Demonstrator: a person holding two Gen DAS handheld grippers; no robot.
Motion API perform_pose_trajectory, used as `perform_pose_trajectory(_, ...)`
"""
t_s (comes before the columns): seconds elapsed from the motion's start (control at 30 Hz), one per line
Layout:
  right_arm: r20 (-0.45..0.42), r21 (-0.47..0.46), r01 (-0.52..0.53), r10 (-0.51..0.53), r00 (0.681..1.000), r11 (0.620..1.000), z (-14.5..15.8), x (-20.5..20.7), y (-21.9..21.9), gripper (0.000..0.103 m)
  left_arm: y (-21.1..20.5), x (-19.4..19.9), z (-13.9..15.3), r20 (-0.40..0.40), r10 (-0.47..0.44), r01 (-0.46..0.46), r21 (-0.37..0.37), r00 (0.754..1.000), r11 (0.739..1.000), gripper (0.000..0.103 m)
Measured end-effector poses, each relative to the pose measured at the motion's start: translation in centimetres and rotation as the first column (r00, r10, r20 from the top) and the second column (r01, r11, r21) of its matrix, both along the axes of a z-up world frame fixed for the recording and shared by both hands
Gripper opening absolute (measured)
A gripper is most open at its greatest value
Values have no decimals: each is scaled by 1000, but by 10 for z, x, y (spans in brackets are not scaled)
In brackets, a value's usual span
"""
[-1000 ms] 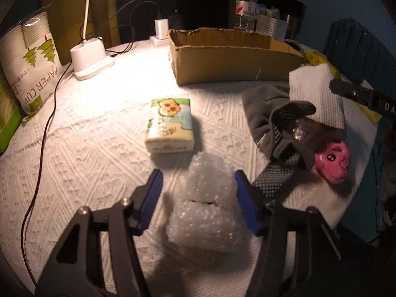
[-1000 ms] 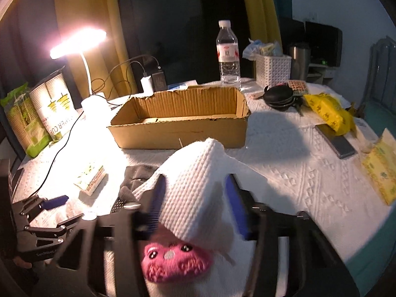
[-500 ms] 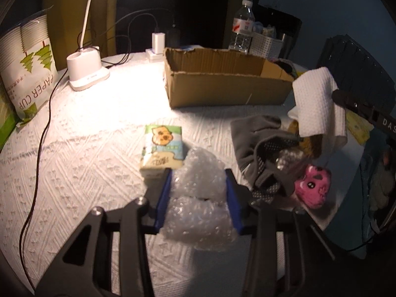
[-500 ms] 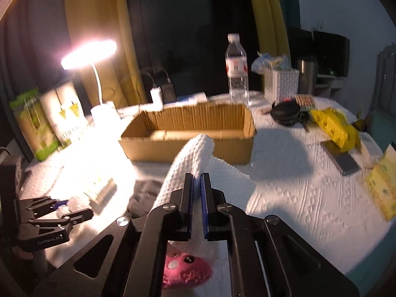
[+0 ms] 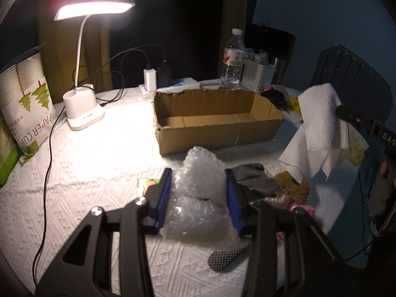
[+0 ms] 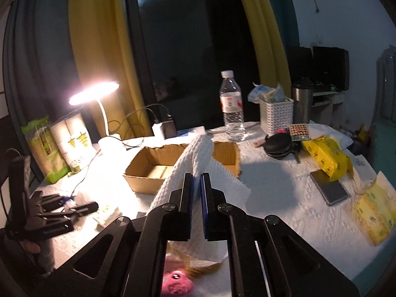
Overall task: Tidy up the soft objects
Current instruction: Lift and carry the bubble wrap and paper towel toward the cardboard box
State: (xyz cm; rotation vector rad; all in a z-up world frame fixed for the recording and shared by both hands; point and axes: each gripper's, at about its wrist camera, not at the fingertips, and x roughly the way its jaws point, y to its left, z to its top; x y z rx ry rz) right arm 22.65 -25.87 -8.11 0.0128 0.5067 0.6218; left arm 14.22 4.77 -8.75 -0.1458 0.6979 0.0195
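My left gripper (image 5: pixel 198 193) is shut on a wad of clear bubble wrap (image 5: pixel 198 198) and holds it above the table, short of the open cardboard box (image 5: pixel 215 121). My right gripper (image 6: pixel 197 188) is shut on a white paper towel (image 6: pixel 195 158) and holds it up in front of the box (image 6: pixel 153 168). The towel also shows in the left wrist view (image 5: pixel 321 121), hanging at the right. A grey glove (image 5: pixel 255 183), a brown fuzzy thing (image 5: pixel 294 188) and a pink plush toy (image 6: pixel 177 283) lie on the table beneath.
A lit desk lamp (image 5: pixel 84 116) and a paper cup pack (image 5: pixel 27 106) stand at the left. A tissue pack (image 5: pixel 146 182) lies under my left gripper. A water bottle (image 6: pixel 231 106), a white basket (image 6: pixel 276 116), a phone (image 6: pixel 329 188) and yellow packs (image 6: pixel 326 158) sit behind and right.
My left gripper closed on the bubble wrap and lifted it toward the box. My right gripper closed on the paper towel and raised it off the pile.
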Motion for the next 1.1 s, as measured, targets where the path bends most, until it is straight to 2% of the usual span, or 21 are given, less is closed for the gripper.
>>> perform_pose_trajectory(0.27,-51,44,67,-64,997,997,-8,14,-36,9,-10,5,3,7,-11,11,10,1000,1000,42)
perform_pose_trajectory(0.3,-68,25,100,-98,993,995,-12,19,-40,14,-11,6,4,9,-13,13,12,1000,1000,42)
perform_pose_trajectory(0.37,-99,-33,166,-168,981,986,-24,29,-47,57,-14,8,4,10,-17,17,15,1000,1000,42)
perform_pose_trajectory(0.4,-107,-54,191,-196,975,980,-31,32,-51,60,-15,9,4,8,-19,19,17,1000,1000,42)
perform_pose_trajectory(0.53,-124,-102,259,-270,955,961,-52,35,-71,60,-21,12,1,-8,-21,21,24,1000,999,42)
perform_pose_trajectory(0.6,-117,-110,257,-269,956,960,-56,31,-75,60,-25,14,0,-14,-26,26,28,1000,999,42)
perform_pose_trajectory(0.67,-100,-117,230,-242,965,966,-59,26,-74,60,-30,16,0,-18,-33,33,33,999,999,42)
perform_pose_trajectory(0.83,-74,-189,75,-90,993,979,-70,6,-47,59,-40,21,-3,-31,-44,45,38,999,998,42)
perform_pose_trajectory(0.9,-83,-238,20,-41,996,971,-81,0,-32,54,-43,20,-4,-37,-45,46,40,998,998,42)
perform_pose_trajectory(0.97,-110,-263,-11,-19,994,965,-90,-2,-23,38,-43,20,-6,-42,-43,45,41,998,998,42)
perform_pose_trajectory(1.1,-130,-355,-29,-18,991,935,-111,0,-7,37,-42,19,-8,-50,-33,36,41,998,999,42)
